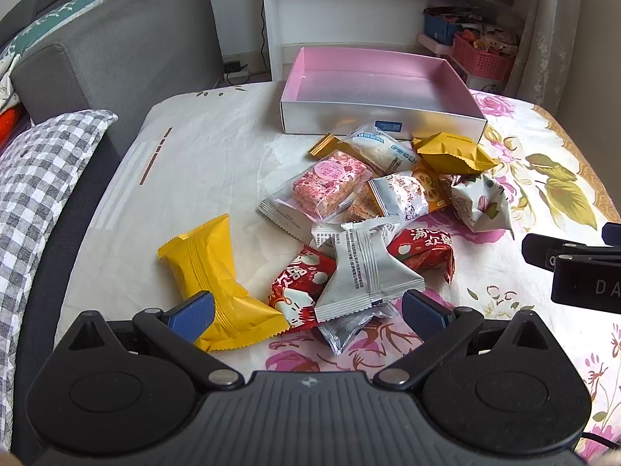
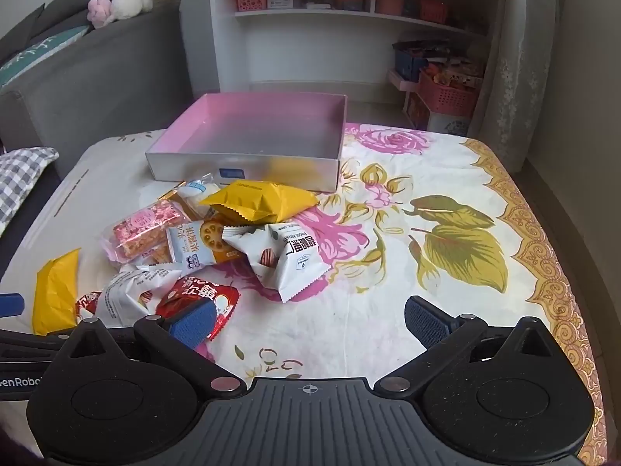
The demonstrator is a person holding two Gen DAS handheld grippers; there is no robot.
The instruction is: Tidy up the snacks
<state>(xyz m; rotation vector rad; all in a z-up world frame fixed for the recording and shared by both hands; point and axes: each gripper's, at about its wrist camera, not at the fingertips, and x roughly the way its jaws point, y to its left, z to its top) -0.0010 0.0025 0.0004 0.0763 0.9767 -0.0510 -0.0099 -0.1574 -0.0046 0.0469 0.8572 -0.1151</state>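
The snack packets lie heaped just ahead of my left gripper, its jaws spread wide and holding nothing; my right gripper gapes too. Beyond the heap, the pink-lined box holds nothing: the first pick needs one packet singled out.
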